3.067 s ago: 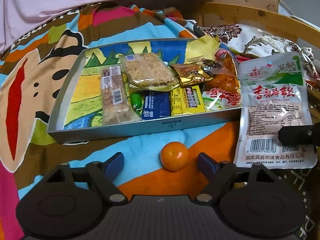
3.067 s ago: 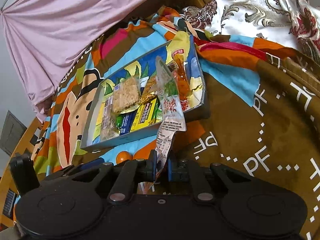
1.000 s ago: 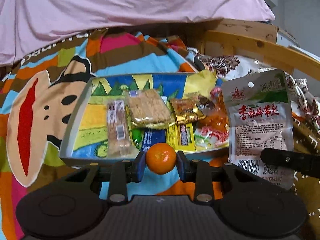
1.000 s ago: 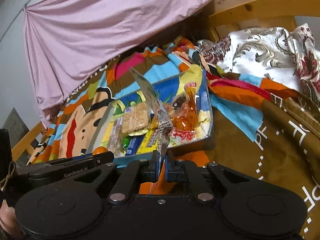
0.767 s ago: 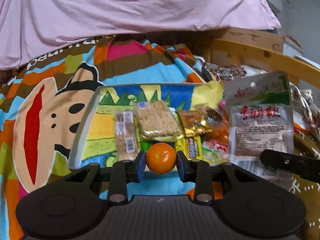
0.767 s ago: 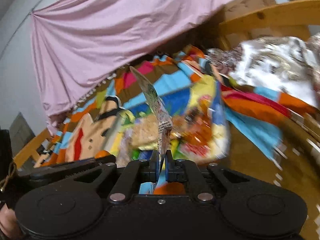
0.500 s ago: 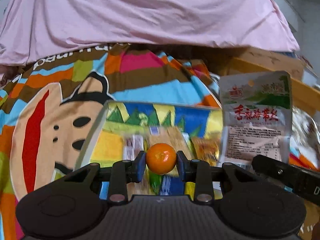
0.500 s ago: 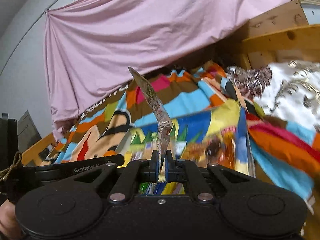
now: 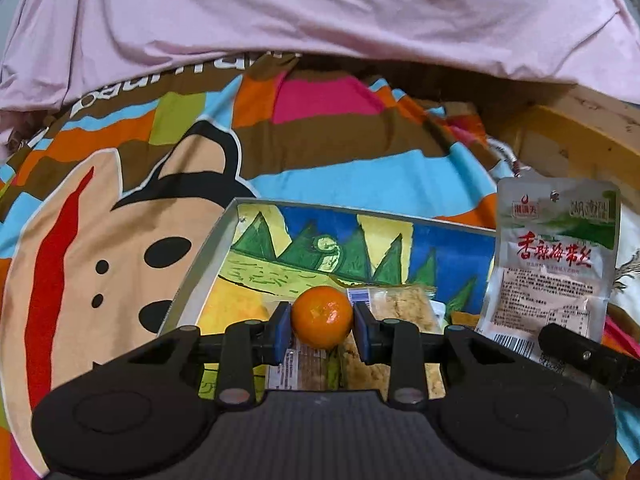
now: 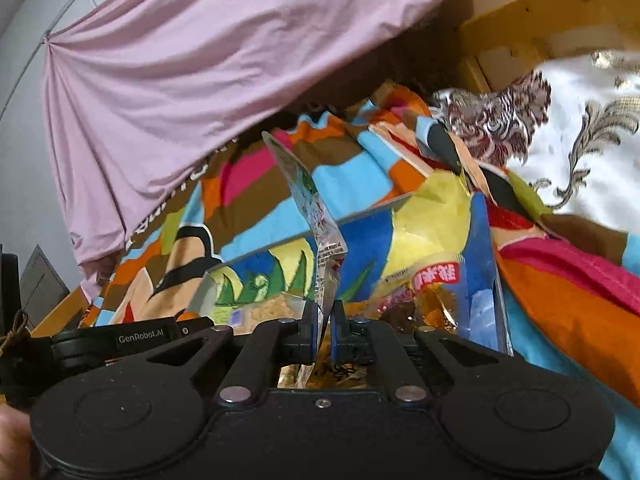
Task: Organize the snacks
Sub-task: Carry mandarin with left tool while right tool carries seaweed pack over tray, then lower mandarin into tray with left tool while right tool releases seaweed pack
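Over the shallow grey picture-lined tray (image 9: 208, 256) I hold a small round orange tangerine (image 9: 322, 317) clamped in my left gripper (image 9: 322, 330); the tray's bare floor lies just ahead and below. Right gripper (image 10: 325, 330) pinches an upright silver snack pouch (image 9: 556, 256) alongside.

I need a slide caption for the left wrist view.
Left gripper holds a small orange above the snack tray.

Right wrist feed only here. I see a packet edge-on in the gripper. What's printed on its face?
Observer: Left wrist view shows the packet face-on: silvery, red Chinese characters, green band on top, barcode at the bottom.
Operator: Left gripper carrying anything?
Observer: Yes, the left gripper is shut on a small orange.
Operator: Where is it relative to the tray?
Observer: It is held in front of the tray, with wrapped snack bars showing just behind it.
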`<state>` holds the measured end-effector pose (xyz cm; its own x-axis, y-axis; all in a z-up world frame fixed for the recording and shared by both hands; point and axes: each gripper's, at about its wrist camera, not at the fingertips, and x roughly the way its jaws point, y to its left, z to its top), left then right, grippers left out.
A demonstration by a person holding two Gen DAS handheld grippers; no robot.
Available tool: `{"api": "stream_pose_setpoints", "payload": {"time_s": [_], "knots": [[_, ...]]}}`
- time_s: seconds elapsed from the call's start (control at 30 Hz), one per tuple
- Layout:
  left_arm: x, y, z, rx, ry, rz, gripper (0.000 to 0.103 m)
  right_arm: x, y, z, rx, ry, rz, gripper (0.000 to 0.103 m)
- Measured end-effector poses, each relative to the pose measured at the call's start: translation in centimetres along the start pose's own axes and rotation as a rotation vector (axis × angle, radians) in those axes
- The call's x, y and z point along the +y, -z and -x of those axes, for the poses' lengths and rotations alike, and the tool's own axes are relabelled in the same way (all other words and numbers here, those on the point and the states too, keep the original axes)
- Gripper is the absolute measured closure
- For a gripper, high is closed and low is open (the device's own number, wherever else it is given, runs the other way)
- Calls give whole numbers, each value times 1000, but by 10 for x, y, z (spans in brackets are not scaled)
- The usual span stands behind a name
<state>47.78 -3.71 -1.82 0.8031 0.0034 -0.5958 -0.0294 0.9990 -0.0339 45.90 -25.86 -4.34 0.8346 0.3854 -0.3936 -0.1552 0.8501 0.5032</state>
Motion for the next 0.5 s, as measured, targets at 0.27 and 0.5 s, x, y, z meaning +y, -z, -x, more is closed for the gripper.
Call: {"api": "stream_pose_setpoints", "payload": {"time_s": [0.27,0.5], "knots": [[-12,4,-15,21,-24,-22,67,-1,0,-8,23,39,38,91],[-15,3,-15,22,-30,-18,66,1,0,-8,40,53,48,84]]}}
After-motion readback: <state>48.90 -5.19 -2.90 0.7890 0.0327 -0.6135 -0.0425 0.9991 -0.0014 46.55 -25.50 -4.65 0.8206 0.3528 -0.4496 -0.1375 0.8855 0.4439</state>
